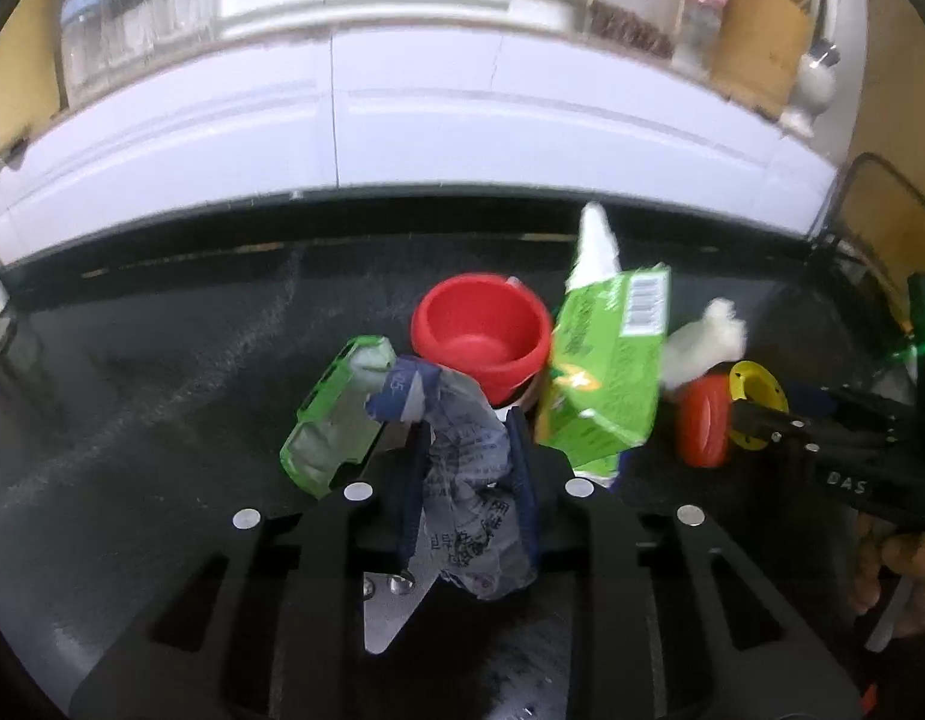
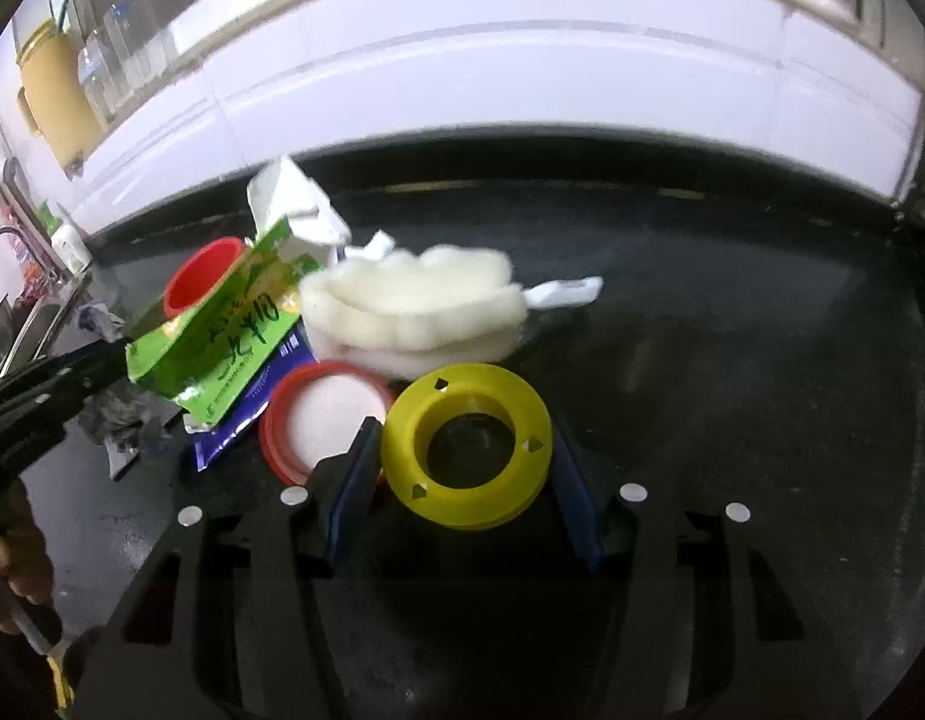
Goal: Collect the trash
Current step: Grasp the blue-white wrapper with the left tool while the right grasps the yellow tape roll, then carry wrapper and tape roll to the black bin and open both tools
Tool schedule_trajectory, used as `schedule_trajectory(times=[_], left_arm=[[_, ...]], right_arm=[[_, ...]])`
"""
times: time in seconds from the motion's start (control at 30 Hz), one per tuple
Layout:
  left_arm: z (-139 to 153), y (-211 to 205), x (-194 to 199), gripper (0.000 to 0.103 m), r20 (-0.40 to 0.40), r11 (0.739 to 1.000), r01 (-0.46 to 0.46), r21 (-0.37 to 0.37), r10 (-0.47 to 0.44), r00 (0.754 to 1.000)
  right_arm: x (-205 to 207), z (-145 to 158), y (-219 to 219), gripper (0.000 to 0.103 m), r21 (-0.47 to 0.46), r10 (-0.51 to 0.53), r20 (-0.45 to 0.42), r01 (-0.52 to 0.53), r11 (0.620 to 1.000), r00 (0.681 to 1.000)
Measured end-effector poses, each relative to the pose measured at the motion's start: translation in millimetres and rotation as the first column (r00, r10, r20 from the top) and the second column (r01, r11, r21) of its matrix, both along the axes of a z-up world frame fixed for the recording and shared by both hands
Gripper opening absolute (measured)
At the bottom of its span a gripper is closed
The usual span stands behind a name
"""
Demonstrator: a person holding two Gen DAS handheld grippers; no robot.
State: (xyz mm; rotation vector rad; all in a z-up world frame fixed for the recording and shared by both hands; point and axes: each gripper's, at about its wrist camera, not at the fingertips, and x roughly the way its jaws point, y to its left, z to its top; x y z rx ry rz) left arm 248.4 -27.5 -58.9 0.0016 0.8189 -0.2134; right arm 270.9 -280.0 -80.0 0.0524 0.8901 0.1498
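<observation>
Green wrapper: we are seeing a crumpled clear-and-green wrapper (image 1: 336, 414) lying on the dark counter (image 1: 132, 420), farthest left in the pile, touching the left finger of our left tongs.
Left tongs: we are closing our left tongs (image 1: 465, 468) on a crumpled grey printed paper (image 1: 462, 468); both blue pads are pressing on it and the opening is narrow.
Red cup: a red cup (image 1: 483, 333) is lying on its side just behind the paper, its mouth facing us.
Green carton: a flattened green carton (image 1: 606, 372) with a barcode is leaning against the right of the cup, with white paper (image 1: 594, 240) sticking up behind it.
Blue packet: in the right wrist view a blue packet (image 2: 252, 414) is lying under the carton's lower edge.
Red lid: a red lid (image 2: 327, 414) with a white inside is lying beside the blue packet, touching the left finger of our right tongs.
White wad: a soft white wad (image 2: 414, 312) is lying behind the lid, and a small white scrap (image 2: 567, 291) is just to its right.
Right tongs: we are holding our right tongs (image 2: 468, 456) about half open around a yellow ring (image 2: 468, 444); the ring is filling the gap, and both pads are looking to be on its sides.
Hands: part of a hand (image 1: 900, 576) is gripping the right tongs' handle.
</observation>
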Motion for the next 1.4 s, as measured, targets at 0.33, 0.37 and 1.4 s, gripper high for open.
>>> schedule_trajectory(times=[0.33, 0.37, 1.4], left_arm=[[57, 0, -53, 0.025, 0.095, 1.000, 0.015, 0.017, -0.017, 0.995], [60, 2, -61, 0.025, 0.095, 1.000, 0.016, 0.020, -0.018, 0.995], [42, 154, -282, 0.025, 0.032, 0.955, -0.283, 0.084, 0.282, 0.959]], right_arm=[[-50, 40, -3, 0.054, -0.015, 0.013, 0.065, -0.012, 1.000, 0.998], [-55, 43, 0, 0.054, -0.020, 0.018, 0.068, -0.017, 1.000, 0.998], [-218, 79, 225, 0.054, -0.043, 0.434, 0.109, -0.432, 0.901, 0.894]])
